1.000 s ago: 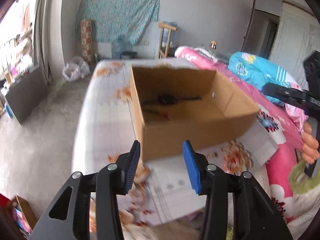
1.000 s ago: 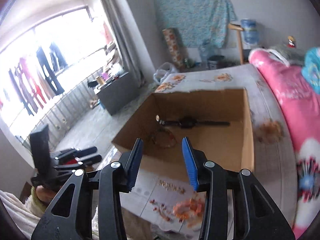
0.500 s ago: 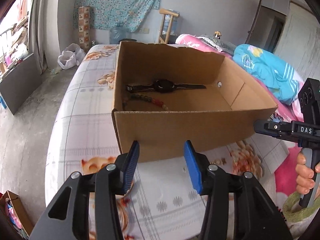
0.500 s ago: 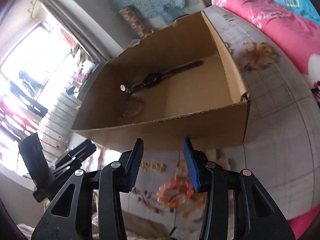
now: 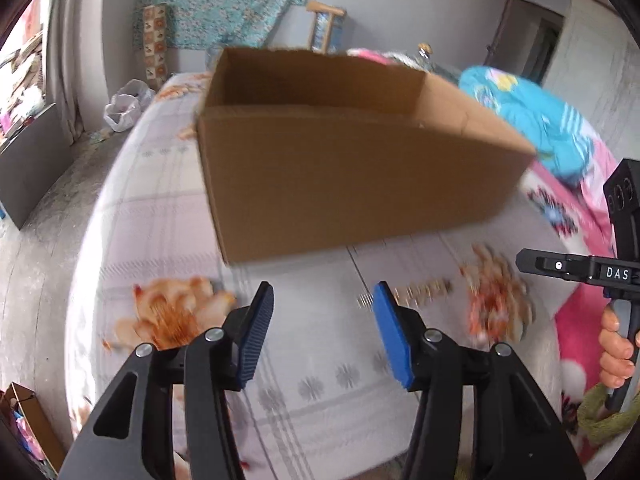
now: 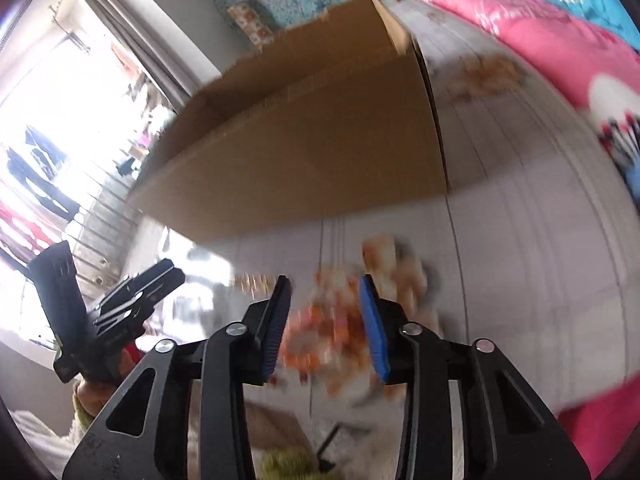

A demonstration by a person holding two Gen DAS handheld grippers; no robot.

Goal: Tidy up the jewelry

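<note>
left wrist view: the left gripper (image 5: pixel 322 308) points down at a bed sheet (image 5: pixel 280 360) printed with orange flowers; its jaws have just been opening and stand apart with nothing between them. just beyond sits an open cardboard box (image 5: pixel 352 176) on the bed, its near wall hiding whatever lies inside, so no jewelry shows. at the right edge a hand (image 5: pixel 616 352) holds the right gripper (image 5: pixel 568 268). a blue blanket (image 5: pixel 536 120) lies behind the box. right wrist view, blurred: the right gripper (image 6: pixel 324 304) hangs over an orange flower print, its jaws having just been closing, narrower yet empty. the cardboard box (image 6: pixel 304 152) stands tilted in frame ahead; the left gripper (image 6: pixel 140 292) is at lower left.
</note>
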